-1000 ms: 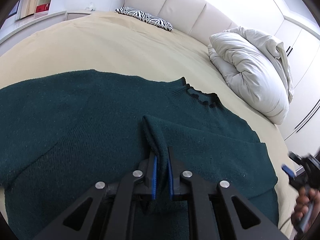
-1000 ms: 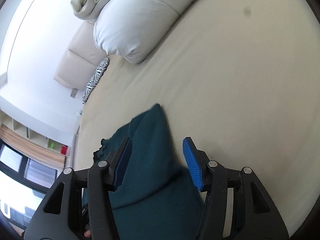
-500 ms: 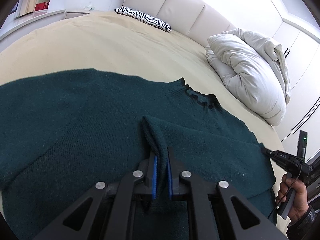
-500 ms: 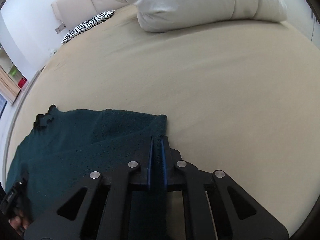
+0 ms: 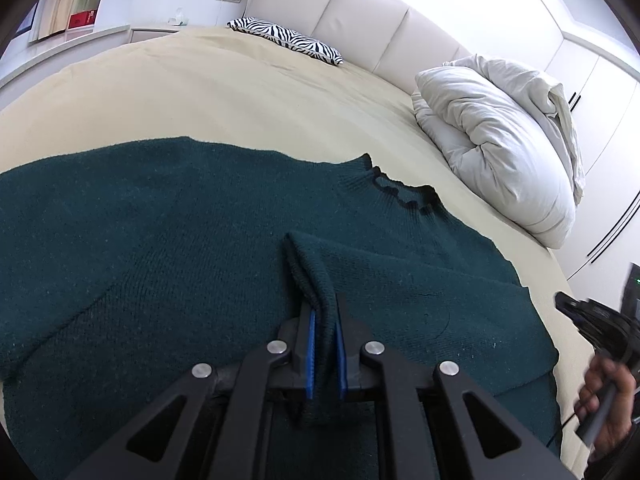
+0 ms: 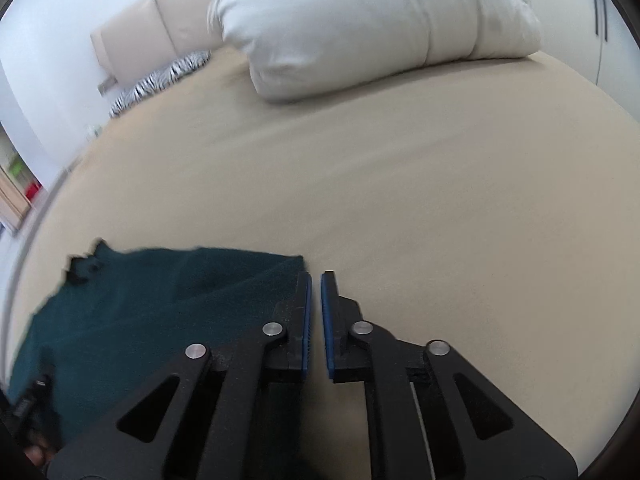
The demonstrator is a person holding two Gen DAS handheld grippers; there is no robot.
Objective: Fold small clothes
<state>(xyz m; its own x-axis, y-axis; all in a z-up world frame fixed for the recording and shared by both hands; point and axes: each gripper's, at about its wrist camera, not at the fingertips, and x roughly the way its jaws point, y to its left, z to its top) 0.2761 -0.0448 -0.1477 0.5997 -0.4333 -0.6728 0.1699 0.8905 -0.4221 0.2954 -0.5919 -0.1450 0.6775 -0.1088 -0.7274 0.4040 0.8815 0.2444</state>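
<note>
Here, sweater fold between left tongs.

Sweater: its left side and lower hem run past the frame edge, and the left gripper covers the pinched fold's lower end. Right wrist view: motion-blurred, the collar smeared. Person's hand: cropped at the right edge. Shelf items: too small to identify.

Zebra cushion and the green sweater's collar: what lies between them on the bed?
Only bare beige bedsheet lies between the zebra cushion and the sweater's collar. The left wrist view shows it most clearly.
</note>
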